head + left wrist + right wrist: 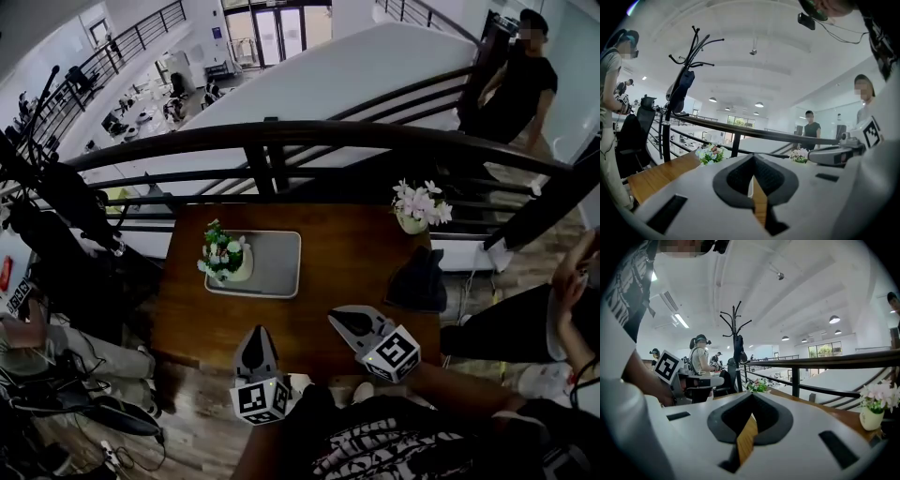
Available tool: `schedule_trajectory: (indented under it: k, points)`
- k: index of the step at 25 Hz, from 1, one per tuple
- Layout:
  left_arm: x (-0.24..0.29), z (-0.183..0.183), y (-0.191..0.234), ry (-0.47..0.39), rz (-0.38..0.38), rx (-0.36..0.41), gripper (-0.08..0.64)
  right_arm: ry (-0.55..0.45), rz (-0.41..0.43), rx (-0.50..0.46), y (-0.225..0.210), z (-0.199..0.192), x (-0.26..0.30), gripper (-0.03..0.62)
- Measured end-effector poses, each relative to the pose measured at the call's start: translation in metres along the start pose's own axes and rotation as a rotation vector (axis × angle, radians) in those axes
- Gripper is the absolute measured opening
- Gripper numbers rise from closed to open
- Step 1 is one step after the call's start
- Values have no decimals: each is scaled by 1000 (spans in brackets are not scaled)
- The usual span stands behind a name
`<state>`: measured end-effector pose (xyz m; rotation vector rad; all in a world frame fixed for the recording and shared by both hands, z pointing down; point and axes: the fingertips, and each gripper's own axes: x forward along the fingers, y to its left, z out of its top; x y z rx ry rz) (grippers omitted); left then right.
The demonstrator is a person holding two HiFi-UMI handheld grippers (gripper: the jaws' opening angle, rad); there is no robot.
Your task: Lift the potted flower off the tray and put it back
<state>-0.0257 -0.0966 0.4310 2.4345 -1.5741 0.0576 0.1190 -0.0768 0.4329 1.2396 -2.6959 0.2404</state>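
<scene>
The potted flower (225,258), white and pink blooms in a pale pot, stands at the left end of the grey tray (277,267) on the wooden table (333,272). My left gripper (260,331) hovers at the table's near edge, below the tray and well apart from it, its jaws shut and empty. Beside it on the right, my right gripper (337,319) is over the near part of the table, also shut on nothing. From the left gripper view the flower (710,153) shows far past the closed jaw tips (752,157). In the right gripper view it (757,386) lies beyond the tips (751,394).
A second potted flower (419,208) stands at the table's far right, with a black cloth-like object (419,281) in front of it. A dark railing (281,141) runs behind the table. People stand at the back right (520,84) and close on the right (562,309).
</scene>
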Motion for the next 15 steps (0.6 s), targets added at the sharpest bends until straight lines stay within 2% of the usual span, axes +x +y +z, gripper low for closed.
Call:
schedule_trajectory:
  k: [15]
  points:
    - [5, -3, -7, 36, -8, -5, 6, -14, -4, 3, -4, 8, -4, -11]
